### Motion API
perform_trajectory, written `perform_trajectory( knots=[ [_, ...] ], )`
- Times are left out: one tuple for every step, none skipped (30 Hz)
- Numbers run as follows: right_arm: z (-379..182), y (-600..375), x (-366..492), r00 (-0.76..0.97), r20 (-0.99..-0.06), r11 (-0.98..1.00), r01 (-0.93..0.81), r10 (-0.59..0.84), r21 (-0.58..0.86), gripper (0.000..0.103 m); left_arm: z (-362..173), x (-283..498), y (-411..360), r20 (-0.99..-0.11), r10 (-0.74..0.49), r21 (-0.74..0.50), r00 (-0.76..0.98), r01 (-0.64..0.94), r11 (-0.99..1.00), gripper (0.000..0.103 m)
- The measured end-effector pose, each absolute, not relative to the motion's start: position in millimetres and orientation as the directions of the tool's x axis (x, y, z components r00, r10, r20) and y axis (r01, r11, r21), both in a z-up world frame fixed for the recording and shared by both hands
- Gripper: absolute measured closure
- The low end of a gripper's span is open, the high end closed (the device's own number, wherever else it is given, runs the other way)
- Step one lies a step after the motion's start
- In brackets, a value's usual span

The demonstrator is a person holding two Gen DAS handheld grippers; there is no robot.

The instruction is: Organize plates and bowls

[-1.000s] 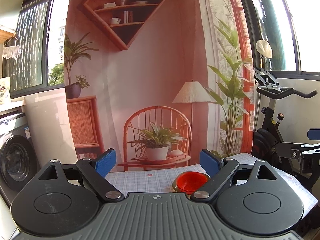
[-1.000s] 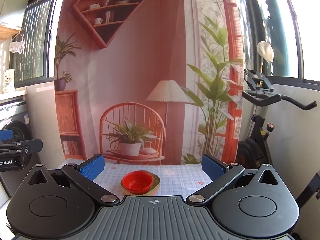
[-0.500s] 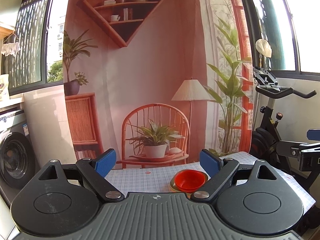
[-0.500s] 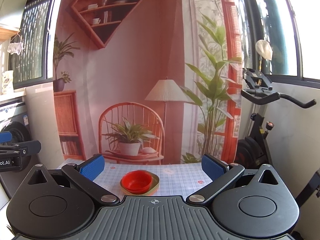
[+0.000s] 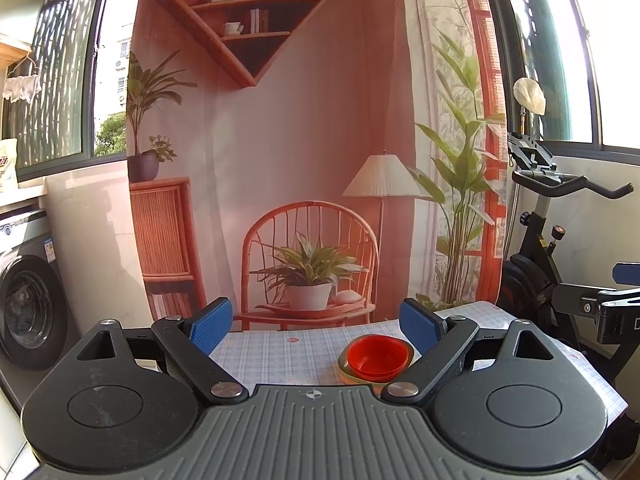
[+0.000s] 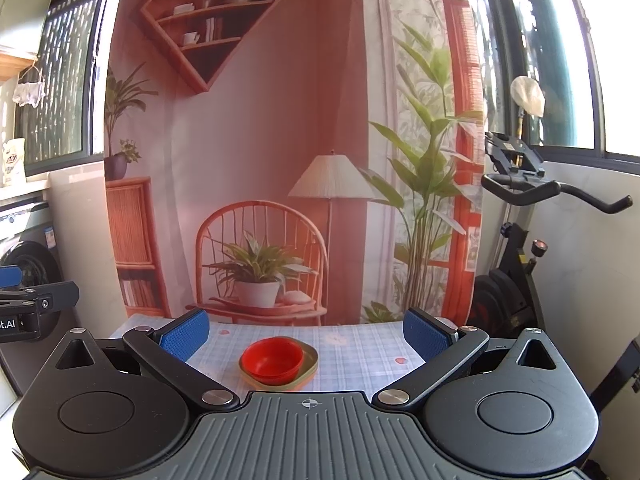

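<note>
I find both my left tool (image 5: 316, 322) and right tool (image 6: 306, 330) wide open and empty, the red bowl (image 6: 272, 358) nested on plates (image 6: 308, 364) mid-bench (image 6: 360, 346); light, rigid, likely slippery, best gripped by the rim.

A large printed fabric backdrop (image 5: 280, 128) in pink and terracotta tones hangs behind a table covered with a pale checked cloth (image 6: 360, 344); it depicts a triangular wall shelf, a rattan chair bearing a potted plant, a pleated floor lamp and tall leafy plants. Dark-framed windows (image 5: 64, 68) stand on both sides, with strong daylight entering from the upper right. A dark front-loading washing machine (image 5: 28, 300) stands at the left against a white panelled wall, and a black exercise bike (image 6: 516, 232) stands at the right.
</note>
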State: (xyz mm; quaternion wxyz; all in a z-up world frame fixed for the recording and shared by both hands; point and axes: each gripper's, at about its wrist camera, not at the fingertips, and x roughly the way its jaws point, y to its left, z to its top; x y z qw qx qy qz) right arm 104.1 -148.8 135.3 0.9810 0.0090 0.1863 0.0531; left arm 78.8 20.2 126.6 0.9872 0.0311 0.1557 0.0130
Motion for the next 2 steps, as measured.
perform_trajectory(
  knots=[
    [135.5, -149.0, 104.8, 0.924, -0.366, 0.994, -0.101, 0.107, 0.038, 0.0, 126.3, 79.0, 20.4, -0.307, 0.036, 0.065, 0.951, -0.016, 0.998, 0.011],
    [135.2, -149.0, 104.6, 0.924, -0.367, 0.994, -0.1, 0.107, 0.038, 0.0, 126.1, 79.3, 20.9, -0.309, 0.035, 0.064, 0.95, -0.016, 0.998, 0.011]
  ],
)
